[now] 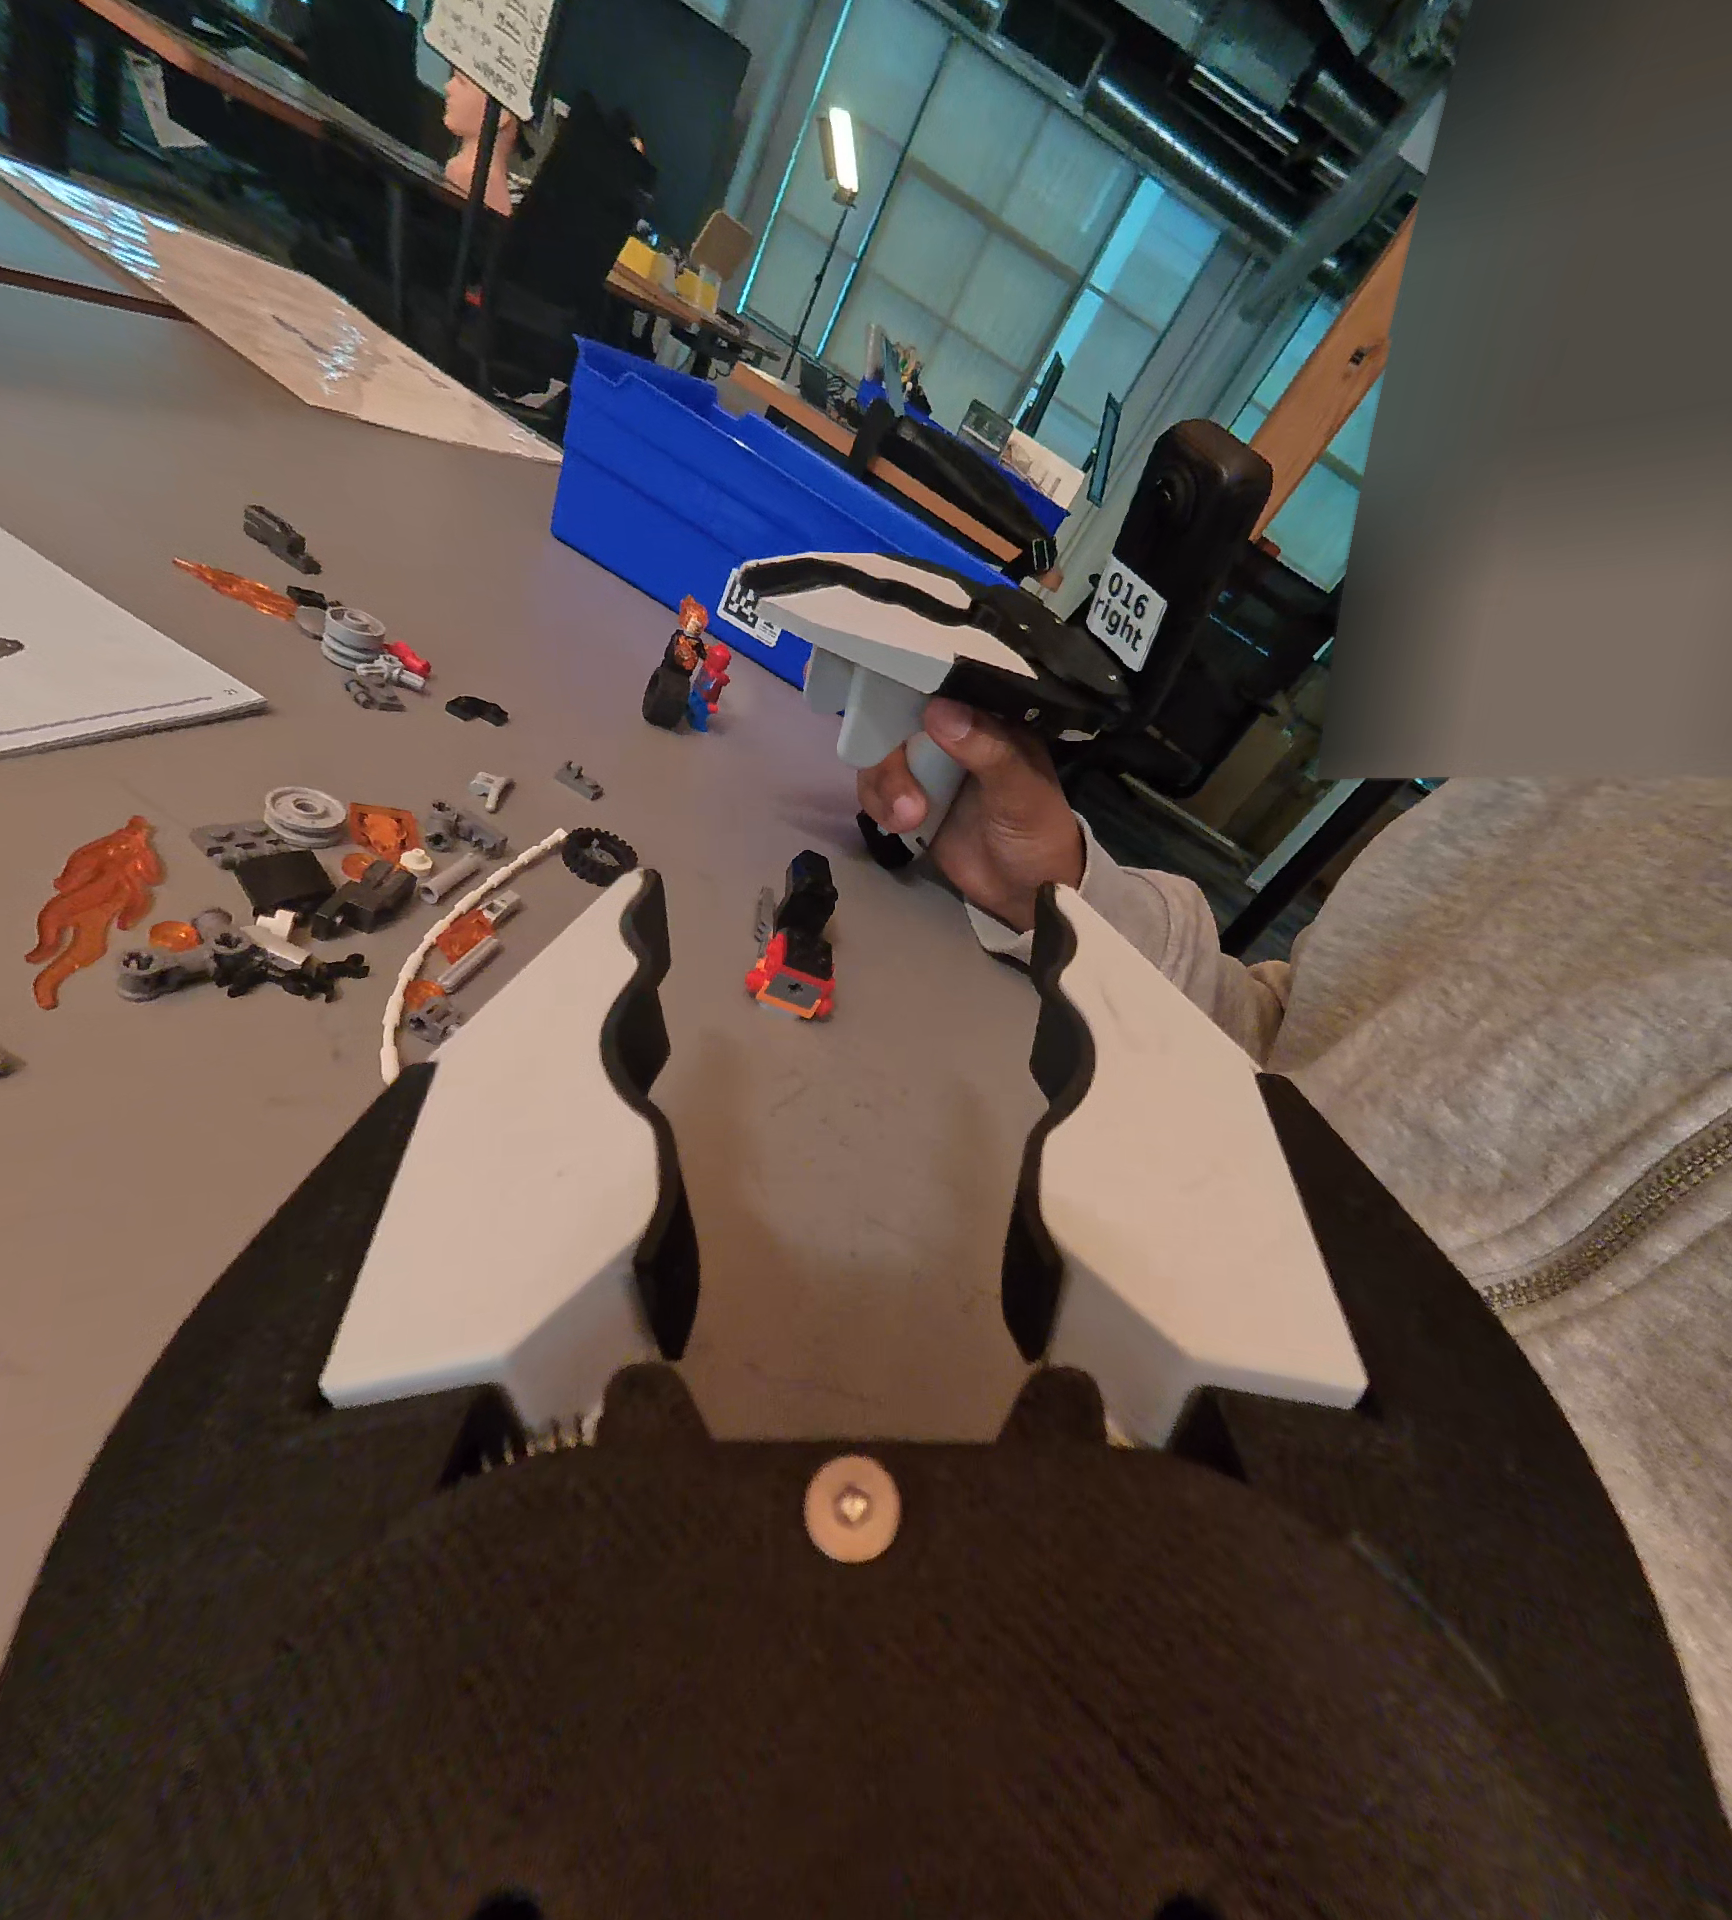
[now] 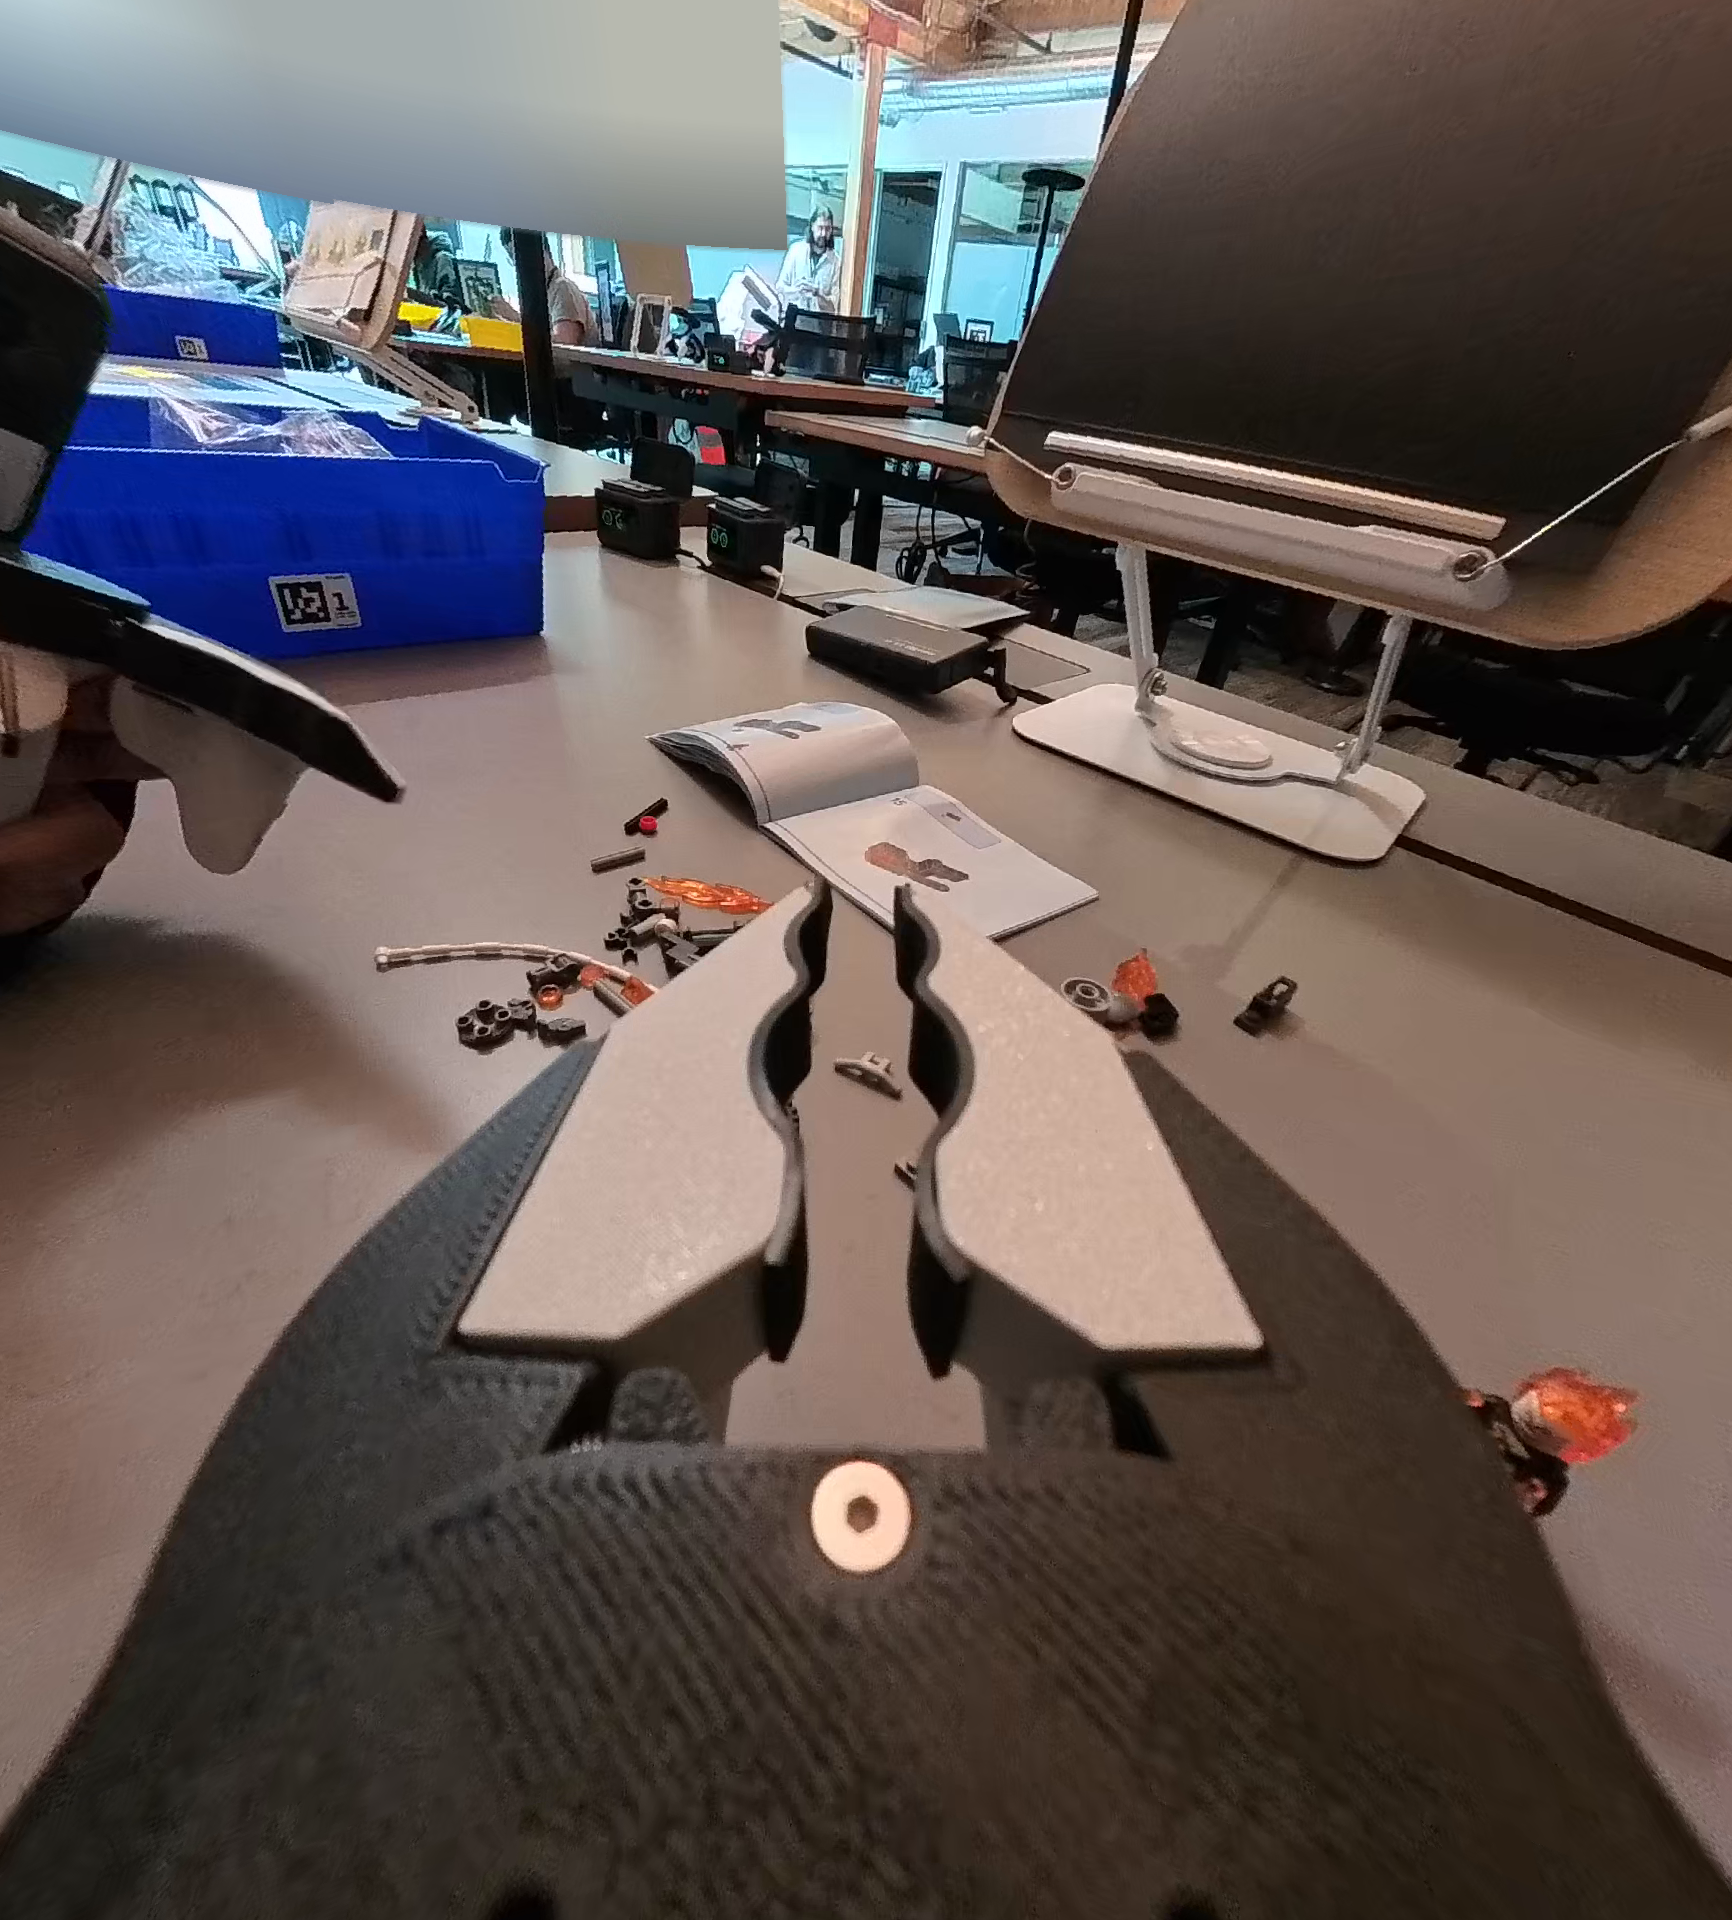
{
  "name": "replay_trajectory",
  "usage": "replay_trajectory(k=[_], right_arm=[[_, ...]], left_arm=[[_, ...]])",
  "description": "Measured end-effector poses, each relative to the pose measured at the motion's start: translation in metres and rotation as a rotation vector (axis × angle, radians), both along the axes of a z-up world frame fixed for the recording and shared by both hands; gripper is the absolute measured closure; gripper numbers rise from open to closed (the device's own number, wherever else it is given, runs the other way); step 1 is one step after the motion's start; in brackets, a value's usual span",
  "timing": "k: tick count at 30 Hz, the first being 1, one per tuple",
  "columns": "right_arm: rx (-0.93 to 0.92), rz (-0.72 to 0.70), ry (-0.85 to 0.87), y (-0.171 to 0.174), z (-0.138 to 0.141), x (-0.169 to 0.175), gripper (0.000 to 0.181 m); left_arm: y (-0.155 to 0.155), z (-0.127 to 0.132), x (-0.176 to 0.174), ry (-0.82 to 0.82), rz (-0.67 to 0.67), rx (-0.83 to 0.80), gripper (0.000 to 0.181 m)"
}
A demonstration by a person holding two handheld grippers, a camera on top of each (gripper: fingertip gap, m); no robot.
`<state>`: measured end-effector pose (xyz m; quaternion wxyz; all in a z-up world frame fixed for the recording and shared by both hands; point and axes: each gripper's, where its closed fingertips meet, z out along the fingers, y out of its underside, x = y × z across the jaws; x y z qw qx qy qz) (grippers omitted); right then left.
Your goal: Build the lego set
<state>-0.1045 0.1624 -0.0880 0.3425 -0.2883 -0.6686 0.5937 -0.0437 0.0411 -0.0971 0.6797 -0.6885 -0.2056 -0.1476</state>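
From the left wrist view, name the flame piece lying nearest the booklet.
The thin orange flame, beyond the booklet near the grey wheels. The big flame lies nearer the camera, left of the parts pile.

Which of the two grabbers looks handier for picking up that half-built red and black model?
Probably the left gripper: it is open and the model lies just ahead, between its fingertips. The right gripper points at loose pieces instead.

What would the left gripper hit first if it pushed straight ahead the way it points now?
Probably the small black-and-red build, standing just past the open left gripper, slightly left of centre. Beyond it is the hand holding the right gripper. Depth is unclear.
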Motion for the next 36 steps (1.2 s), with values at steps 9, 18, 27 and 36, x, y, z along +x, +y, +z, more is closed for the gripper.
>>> replay_trajectory(k=[9, 18, 27, 36], right_arm=[[0.004, 0.001, 0.000, -0.0004, -0.0003, 0.0002, 0.171], [0.009, 0.002, -0.006, -0.0008, -0.0013, -0.0001, 0.171], [0.015, 0.002, -0.008, -0.0016, -0.0021, -0.0001, 0.171], [0.020, 0.002, -0.010, -0.0022, -0.0028, -0.0001, 0.171]], left_arm=[[0.0019, -0.0014, 0.0019, -0.049, -0.028, 0.010, 0.111], [0.0020, -0.0017, 0.0020, -0.069, -0.040, 0.015, 0.111], [0.0015, -0.0013, 0.0011, -0.080, -0.040, 0.021, 0.110], [0.0012, -0.0011, 0.0008, -0.089, -0.042, 0.027, 0.110]])
